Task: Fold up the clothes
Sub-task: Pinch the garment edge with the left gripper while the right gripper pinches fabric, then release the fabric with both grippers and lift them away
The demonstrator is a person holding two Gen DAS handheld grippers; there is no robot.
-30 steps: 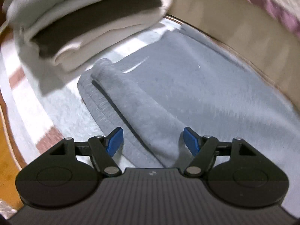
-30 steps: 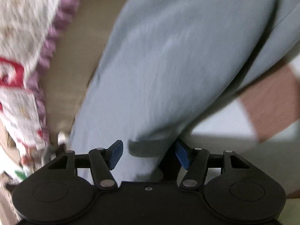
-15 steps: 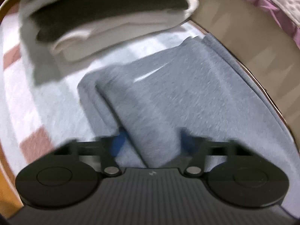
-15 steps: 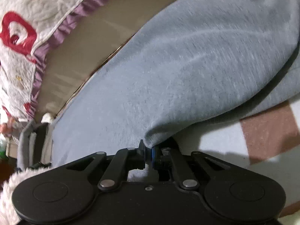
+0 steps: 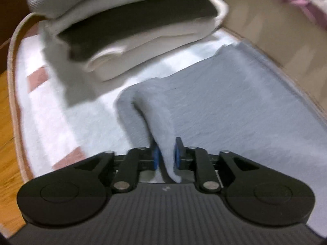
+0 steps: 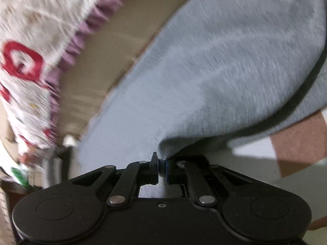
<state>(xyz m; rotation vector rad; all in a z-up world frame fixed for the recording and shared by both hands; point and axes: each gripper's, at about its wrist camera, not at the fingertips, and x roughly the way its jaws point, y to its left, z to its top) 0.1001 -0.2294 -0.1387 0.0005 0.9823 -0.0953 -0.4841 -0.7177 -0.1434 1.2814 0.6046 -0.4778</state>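
Both grippers, left (image 5: 166,155) and right (image 6: 162,168), pinch the grey garment (image 5: 235,110) edge while their fingers ease slightly apart, so the cloth can be folded over.

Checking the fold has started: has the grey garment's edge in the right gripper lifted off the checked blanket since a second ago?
Yes. The grey garment edge, pinched by the right gripper, now hangs above the checked blanket.

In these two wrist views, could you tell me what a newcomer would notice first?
The grey garment fills both views, spread over a white-and-brown checked blanket. Each gripper has pinched a ridge of it: the left gripper near its rolled edge, the right gripper at a lifted corner, both jaws easing open slightly. Behind the left one sits a stack of folded clothes.
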